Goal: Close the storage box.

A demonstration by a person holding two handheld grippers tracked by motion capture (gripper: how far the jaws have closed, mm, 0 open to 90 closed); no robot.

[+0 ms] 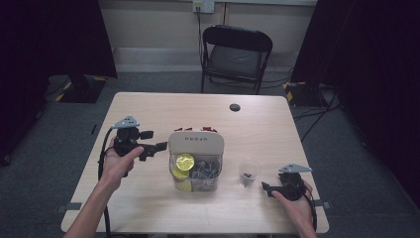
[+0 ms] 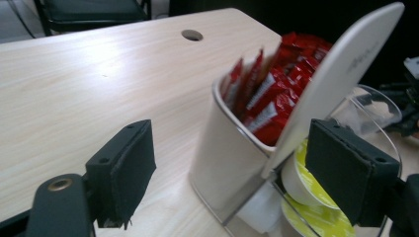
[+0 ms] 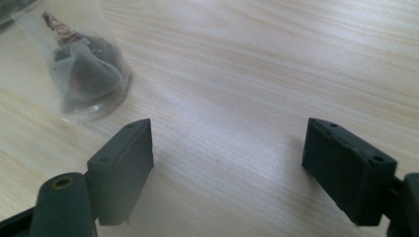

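On the middle of the table [image 1: 148, 106] stands a condiment holder [image 1: 195, 144] with a white curved panel across it. Behind the panel red sauce packets [image 2: 276, 89] stand upright; in front, a clear compartment holds small tubs with yellow lids [image 1: 184, 162] and some grey pieces I cannot make out. To its right, well apart, stands a clear plastic cup [image 1: 248, 172] with a dark, crumpled bit of wrapper in the bottom.

The left gripper [image 1: 154, 146] hovers just beside the holder's left end, pointing at it. Its jaws are apart with nothing between them; from its own camera the holder's end wall and the yellow tubs sit just beyond the right jaw. The right gripper [image 1: 267, 188] rests low near the table's right edge, just beside the cup, jaws wide apart over bare wood and gripping nothing.

The step in hand looks like a reach into the holder for a packet or a tub. To do it well, the left gripper should come in from above the rim rather than from the side, since the panel and the metal wall block a level approach. Line the jaws up across a single item, so that neighbours are not dragged out, and close gently: the packets are soft and the tub lids thin. The holder looks light enough to slide if nudged.
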